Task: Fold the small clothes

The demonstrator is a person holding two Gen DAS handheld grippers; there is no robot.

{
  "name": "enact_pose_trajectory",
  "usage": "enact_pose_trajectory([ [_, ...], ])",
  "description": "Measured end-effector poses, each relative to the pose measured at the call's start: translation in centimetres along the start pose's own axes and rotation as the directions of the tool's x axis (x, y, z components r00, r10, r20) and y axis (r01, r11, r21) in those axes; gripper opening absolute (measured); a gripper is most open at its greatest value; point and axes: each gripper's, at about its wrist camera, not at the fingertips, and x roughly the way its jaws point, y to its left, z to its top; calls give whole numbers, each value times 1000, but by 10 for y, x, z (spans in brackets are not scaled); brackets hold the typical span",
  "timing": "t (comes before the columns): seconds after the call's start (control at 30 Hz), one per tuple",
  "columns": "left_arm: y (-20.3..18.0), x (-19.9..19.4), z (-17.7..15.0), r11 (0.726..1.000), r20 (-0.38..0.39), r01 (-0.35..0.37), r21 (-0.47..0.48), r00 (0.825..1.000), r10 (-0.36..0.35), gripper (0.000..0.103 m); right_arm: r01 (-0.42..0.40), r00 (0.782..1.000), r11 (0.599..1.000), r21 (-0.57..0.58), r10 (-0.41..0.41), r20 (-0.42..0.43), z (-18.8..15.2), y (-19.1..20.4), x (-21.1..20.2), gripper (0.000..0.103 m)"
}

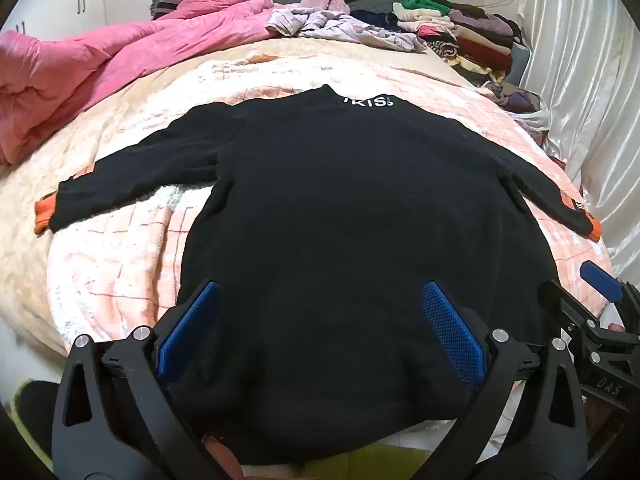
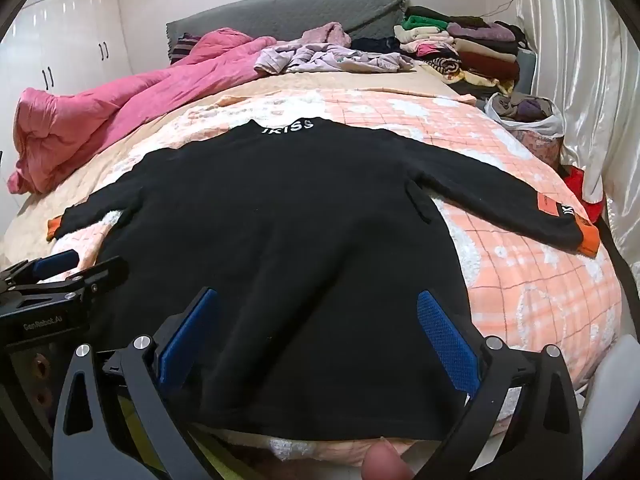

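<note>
A small black sweater (image 1: 340,208) with white lettering at the collar and orange cuffs lies flat on the bed, sleeves spread, collar far from me. It also shows in the right wrist view (image 2: 288,220). My left gripper (image 1: 320,300) is open and empty, blue pads above the hem's left part. My right gripper (image 2: 316,308) is open and empty above the hem's right part. Each gripper shows in the other's view: the right gripper (image 1: 600,292) at the right edge, the left gripper (image 2: 76,270) at the left edge.
The bed has a peach checked blanket (image 2: 520,248). A pink quilt (image 1: 100,64) is bunched at the far left. Loose pale clothes (image 1: 340,26) and a stack of folded clothes (image 1: 460,28) lie at the headboard. A bag of clothes (image 2: 528,116) and white curtain (image 2: 580,80) are right.
</note>
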Motion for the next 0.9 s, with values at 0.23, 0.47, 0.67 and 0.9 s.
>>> enact_pose_trajectory([
  [0.23, -1, -3, 0, 1000, 12, -13, 15, 1000, 13, 95, -5, 1000, 1000, -1, 5, 5, 0, -1, 0, 99],
  [0.47, 0, -4, 0, 1000, 18, -14, 14, 1000, 14, 95, -13, 1000, 1000, -15, 14, 4, 4, 3, -7, 99],
  [0.67, -1, -6, 2, 1000, 23, -13, 9, 1000, 13, 95, -2, 1000, 1000, -14, 2, 24, 1, 5, -5, 99],
  [0.9, -1, -7, 3, 1000, 23, -10, 8, 1000, 10, 95, -2, 1000, 1000, -15, 2, 14, -1, 7, -2, 99],
])
